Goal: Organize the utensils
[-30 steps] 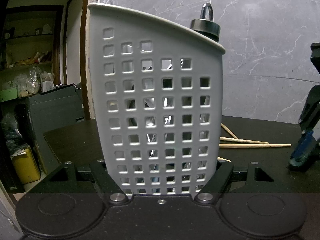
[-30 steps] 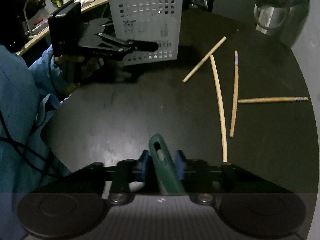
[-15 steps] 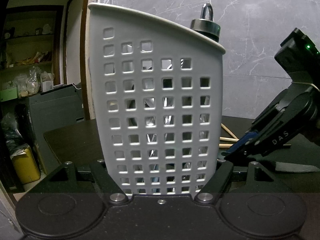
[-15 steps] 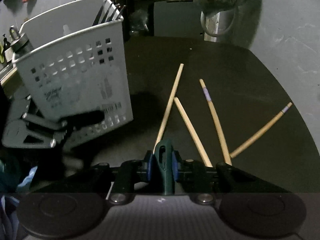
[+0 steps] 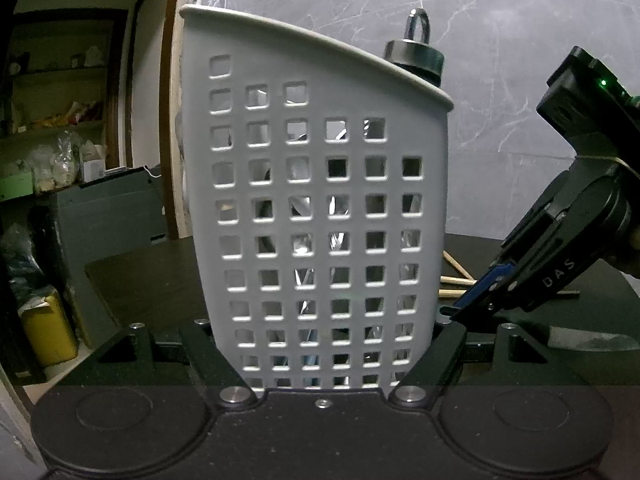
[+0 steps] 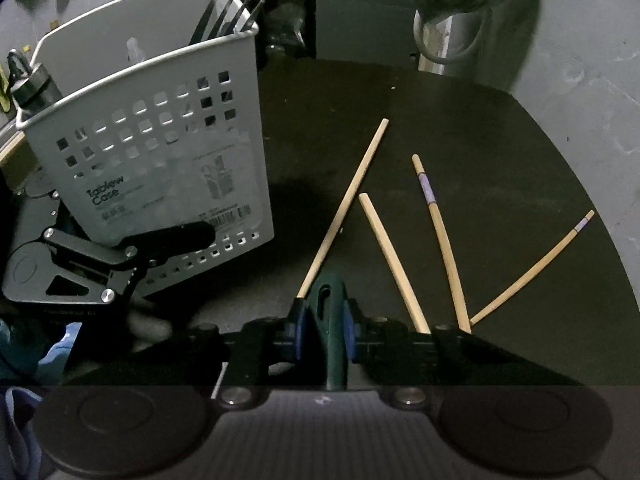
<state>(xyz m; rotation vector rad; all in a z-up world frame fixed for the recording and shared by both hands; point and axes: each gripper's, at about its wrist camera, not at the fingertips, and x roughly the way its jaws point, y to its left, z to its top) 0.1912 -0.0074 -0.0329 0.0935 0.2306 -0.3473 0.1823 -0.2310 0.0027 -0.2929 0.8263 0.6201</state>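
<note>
Table (image 6: 400, 92): dark, rounded top, carrying everything in view. White perforated utensil caddy (image 5: 320, 216) stands upright on it; printed label on one wall reads "Tablew Case" in the right wrist view. Left gripper (image 5: 320, 364) clamps the caddy low down, one finger against each side wall, jaws spread only as wide as the caddy. Through the square holes there are glints of metal utensils inside; dark handles (image 6: 228, 16) stick up above the far rim. Dark bottle cap with a metal loop (image 5: 416, 52) shows just behind the caddy's lower rim corner; the bottle body is hidden.

Right gripper (image 6: 325, 322) sits to the right of the caddy, angled down toward the table. Its blue pads pinch a dark green handle (image 6: 330, 312) with a slot near its end; the pads are close together with the handle pressed between them. In the left wrist view a flat dark shape on the table below this gripper could be the blade of the same tool, but it is too dim to confirm.

Four wooden chopsticks (image 6: 344, 208) lie loose on the table right of the caddy, fanned apart, none in the caddy. Two of them carry a purple band near one end.
</note>
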